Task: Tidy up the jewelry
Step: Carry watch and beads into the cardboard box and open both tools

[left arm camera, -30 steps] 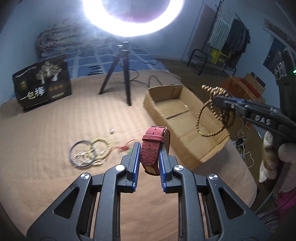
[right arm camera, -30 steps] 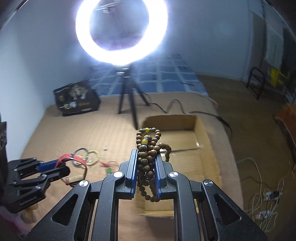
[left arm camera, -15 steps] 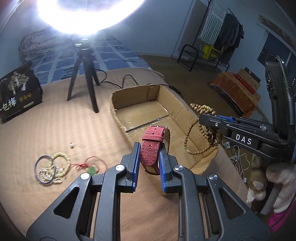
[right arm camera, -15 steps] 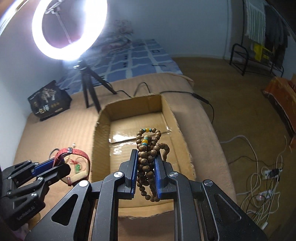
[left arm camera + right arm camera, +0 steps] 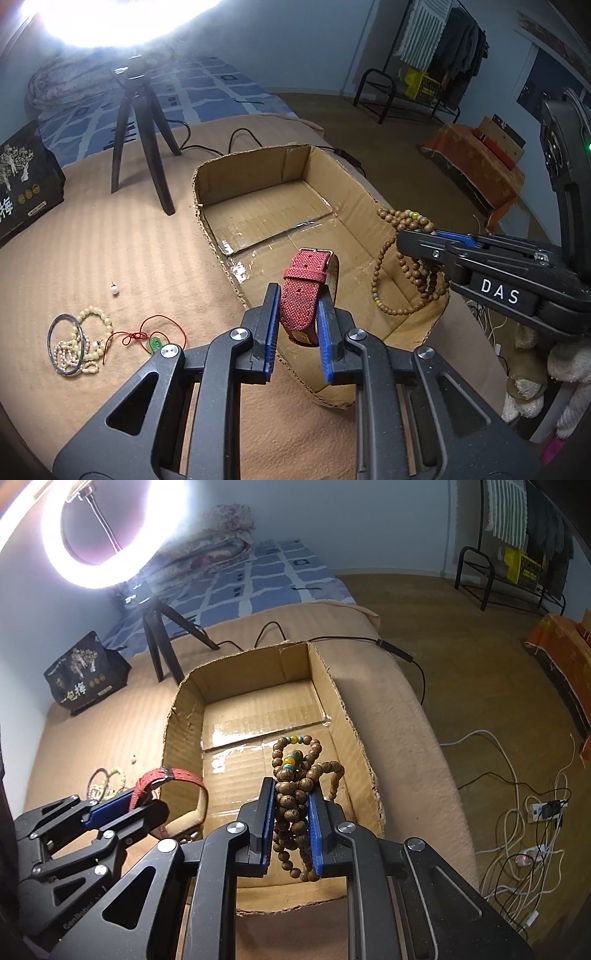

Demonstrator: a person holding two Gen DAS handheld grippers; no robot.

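Note:
My left gripper (image 5: 298,295) is shut on a red woven watch strap (image 5: 303,291) and holds it above the near left edge of an open cardboard box (image 5: 291,170). My right gripper (image 5: 291,786) is shut on a bunch of brown wooden prayer beads (image 5: 295,771) with a few teal and yellow beads, held over the box's near end (image 5: 258,882). The beads hang in loops in the left wrist view (image 5: 402,266). The strap also shows in the right wrist view (image 5: 166,779).
Loose bracelets, a metal bangle and a red cord with a green charm (image 5: 85,339) lie on the tan mat left of the box. A ring light tripod (image 5: 144,122) and a black package (image 5: 22,184) stand behind. Cables trail on the floor at right (image 5: 517,830).
Both grippers have moved forward and lower over the box with their loads. The box now looks nearer, and the beads and strap hang over its near end.

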